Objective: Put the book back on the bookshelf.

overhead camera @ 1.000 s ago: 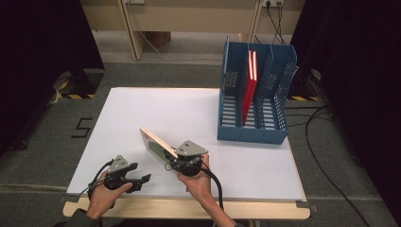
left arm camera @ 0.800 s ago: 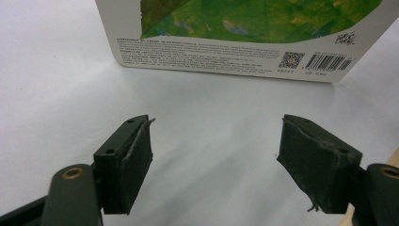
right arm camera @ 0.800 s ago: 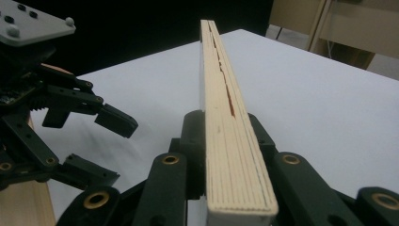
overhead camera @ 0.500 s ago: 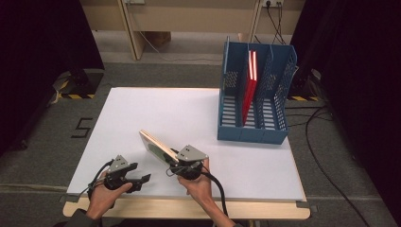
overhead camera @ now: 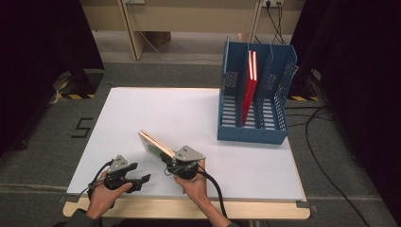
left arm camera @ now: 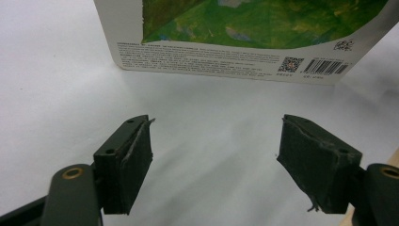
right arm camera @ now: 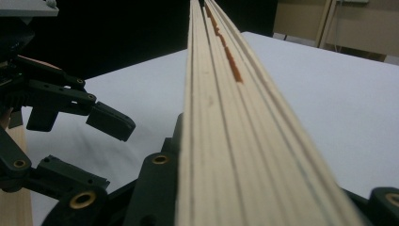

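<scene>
Table point(overhead camera: 189, 113): white top, blue rack point(overhead camera: 255, 132) at far right holding upright red book point(overhead camera: 249, 87), likely filing spot.

Book point(overhead camera: 153, 144): near front edge, tilted up off table, page edge upward, probably raised for carrying to rack.

Right gripper point(overhead camera: 177, 163): clamped on book's near end, hand low behind it.

Left gripper point(overhead camera: 142, 179): jaws spread, empty, just left of book, resting low.

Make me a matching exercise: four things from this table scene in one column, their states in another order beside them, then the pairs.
1. left gripper
2. right gripper
3. red book
4. blue file rack

A. stands upright in a slot
B. jaws open, holding nothing
C. clamped on the green-covered book
D. sits on the table's far right

Pairs: 1-B, 2-C, 3-A, 4-D
</scene>
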A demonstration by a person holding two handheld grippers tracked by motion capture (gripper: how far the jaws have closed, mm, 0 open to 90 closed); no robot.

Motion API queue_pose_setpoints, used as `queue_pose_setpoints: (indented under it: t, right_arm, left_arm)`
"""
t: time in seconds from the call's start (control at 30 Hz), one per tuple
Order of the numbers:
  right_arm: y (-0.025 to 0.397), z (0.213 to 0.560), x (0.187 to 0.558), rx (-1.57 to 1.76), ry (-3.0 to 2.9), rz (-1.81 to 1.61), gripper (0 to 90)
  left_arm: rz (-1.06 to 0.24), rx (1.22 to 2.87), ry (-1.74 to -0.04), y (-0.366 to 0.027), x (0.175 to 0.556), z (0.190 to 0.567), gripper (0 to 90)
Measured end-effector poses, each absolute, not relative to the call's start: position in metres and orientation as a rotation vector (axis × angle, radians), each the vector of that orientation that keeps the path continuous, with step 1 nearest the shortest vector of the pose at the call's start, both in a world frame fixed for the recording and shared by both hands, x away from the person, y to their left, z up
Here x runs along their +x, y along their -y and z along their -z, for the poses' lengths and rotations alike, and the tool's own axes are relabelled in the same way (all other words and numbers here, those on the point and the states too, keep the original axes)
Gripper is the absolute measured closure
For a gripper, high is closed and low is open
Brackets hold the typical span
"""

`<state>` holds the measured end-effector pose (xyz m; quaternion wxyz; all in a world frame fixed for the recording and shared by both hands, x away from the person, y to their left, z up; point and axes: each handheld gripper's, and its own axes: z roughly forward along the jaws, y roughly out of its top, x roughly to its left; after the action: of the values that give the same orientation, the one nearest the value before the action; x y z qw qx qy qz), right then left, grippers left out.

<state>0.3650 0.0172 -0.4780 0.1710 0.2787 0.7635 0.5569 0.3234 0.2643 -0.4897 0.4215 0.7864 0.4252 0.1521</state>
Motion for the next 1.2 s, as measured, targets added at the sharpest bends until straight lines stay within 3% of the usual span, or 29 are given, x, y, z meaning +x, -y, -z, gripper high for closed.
queue_pose_setpoints:
  t: [0.2,0.33,0.47,1.2]
  right_arm:
    - [-0.018,0.483,0.367,0.786,-2.164,-1.587,68.2]
    - [-0.016,0.482,0.368,0.770,-2.163,-1.584,75.0]
    - [-0.015,0.482,0.367,0.768,-2.155,-1.590,76.0]
    - [0.016,0.432,0.366,0.769,-2.045,-1.689,76.2]
  left_arm:
    - [-0.375,1.972,-1.067,-0.264,0.323,0.490,25.1]
    - [-0.377,1.974,-1.066,-0.264,0.324,0.490,25.1]
    - [-0.379,1.972,-1.067,-0.265,0.324,0.490,25.1]
    - [-0.379,1.971,-1.072,-0.265,0.324,0.490,25.1]
